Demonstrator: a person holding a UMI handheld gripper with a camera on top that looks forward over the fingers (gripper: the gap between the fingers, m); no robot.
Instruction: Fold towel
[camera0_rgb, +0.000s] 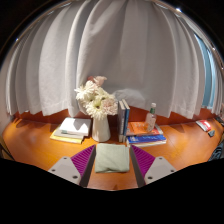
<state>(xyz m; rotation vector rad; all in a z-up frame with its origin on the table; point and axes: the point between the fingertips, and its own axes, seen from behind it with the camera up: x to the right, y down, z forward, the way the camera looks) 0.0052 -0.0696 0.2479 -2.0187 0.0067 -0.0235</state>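
A pale green towel (112, 158) lies folded into a small rectangle on the wooden table (180, 150). It sits between the two fingers of my gripper (112, 150). The purple pads (82, 160) flank it closely on both sides, and the towel rests on the table rather than hanging from them. The jaws stand open about it.
Just beyond the towel stand a white vase (101, 129) with pale flowers (96, 99), upright books (125, 120) and a small bottle (152, 118). A stack of books (70, 130) lies at the left, a blue book (146, 139) and a red item (205, 126) at the right. Curtains (110, 50) hang behind.
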